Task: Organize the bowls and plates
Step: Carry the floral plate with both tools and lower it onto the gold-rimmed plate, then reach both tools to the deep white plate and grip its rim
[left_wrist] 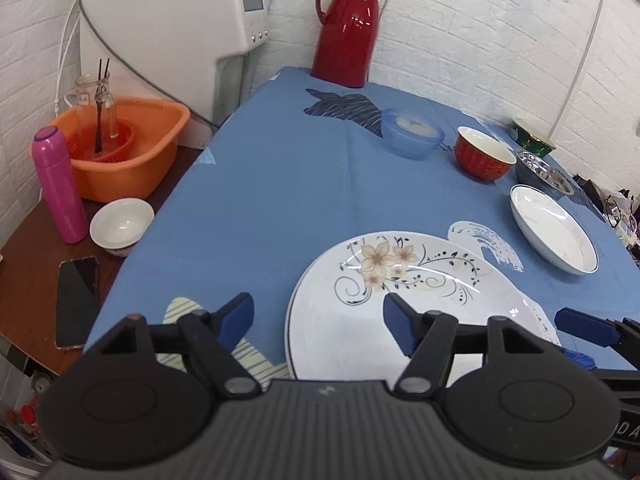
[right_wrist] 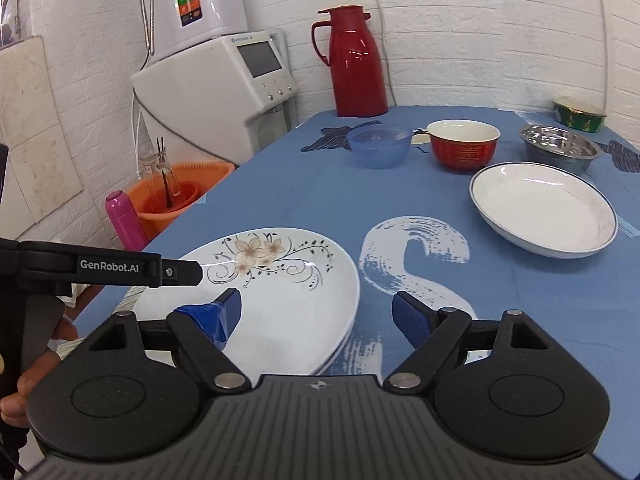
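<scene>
A white plate with a flower pattern (left_wrist: 404, 280) (right_wrist: 280, 276) lies on top of another white plate near the table's front edge. My left gripper (left_wrist: 318, 320) is open and empty; the stack's left rim lies between its fingers. My right gripper (right_wrist: 320, 312) is open and empty too, with the stack's right rim between its fingers. Further back stand a deep white plate with a blue rim (left_wrist: 554, 232) (right_wrist: 544, 208), a red bowl (left_wrist: 482, 158) (right_wrist: 464, 144), a blue plastic bowl (left_wrist: 412, 134) (right_wrist: 380, 144), a steel bowl (left_wrist: 544, 172) (right_wrist: 560, 148) and a green bowl (left_wrist: 532, 136) (right_wrist: 580, 114).
A red thermos jug (left_wrist: 346, 28) (right_wrist: 356, 60) stands at the table's far edge by the wall. On the lower brown side table at the left are an orange basin (left_wrist: 124, 148), a pink bottle (left_wrist: 60, 188), a small white bowl (left_wrist: 120, 224) and a phone (left_wrist: 76, 300).
</scene>
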Demonstrator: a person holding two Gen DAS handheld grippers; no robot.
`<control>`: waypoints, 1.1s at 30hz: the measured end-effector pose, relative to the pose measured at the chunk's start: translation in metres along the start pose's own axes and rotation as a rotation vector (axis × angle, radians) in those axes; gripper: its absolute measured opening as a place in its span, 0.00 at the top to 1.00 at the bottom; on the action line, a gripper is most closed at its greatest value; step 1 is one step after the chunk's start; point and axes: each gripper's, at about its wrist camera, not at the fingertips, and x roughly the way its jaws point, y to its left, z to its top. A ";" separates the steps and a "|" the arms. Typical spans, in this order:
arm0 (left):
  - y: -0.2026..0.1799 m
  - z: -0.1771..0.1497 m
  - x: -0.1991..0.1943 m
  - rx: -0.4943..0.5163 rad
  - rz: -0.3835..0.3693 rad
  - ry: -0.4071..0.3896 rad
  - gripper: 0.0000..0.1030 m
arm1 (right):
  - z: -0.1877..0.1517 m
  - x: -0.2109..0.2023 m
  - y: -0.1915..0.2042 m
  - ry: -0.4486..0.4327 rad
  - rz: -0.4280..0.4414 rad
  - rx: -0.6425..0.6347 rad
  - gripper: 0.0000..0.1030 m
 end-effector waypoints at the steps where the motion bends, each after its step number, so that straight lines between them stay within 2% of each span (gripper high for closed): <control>1: -0.001 0.000 -0.001 -0.001 -0.002 0.001 0.35 | -0.002 -0.004 -0.006 0.003 -0.011 0.018 0.33; 4: -0.006 0.002 -0.004 -0.005 -0.016 0.005 0.34 | -0.012 -0.015 -0.029 0.012 -0.052 0.084 0.33; 6: -0.012 0.002 -0.005 0.000 -0.024 0.008 0.25 | -0.020 -0.023 -0.047 0.018 -0.074 0.150 0.33; 11: -0.042 0.005 -0.006 0.046 -0.043 0.001 0.25 | -0.034 -0.044 -0.080 -0.006 -0.140 0.256 0.32; 17: -0.092 0.014 0.002 0.113 -0.076 0.000 0.25 | -0.039 -0.059 -0.104 -0.034 -0.173 0.308 0.32; 22: -0.133 0.015 0.017 0.165 -0.087 0.029 0.25 | -0.041 -0.070 -0.123 -0.037 -0.192 0.308 0.32; 29: -0.179 0.018 0.040 0.219 -0.108 0.071 0.25 | -0.036 -0.076 -0.164 -0.035 -0.268 0.381 0.32; 33: -0.197 0.024 0.059 0.238 -0.115 0.114 0.24 | -0.025 -0.068 -0.189 -0.040 -0.241 0.393 0.32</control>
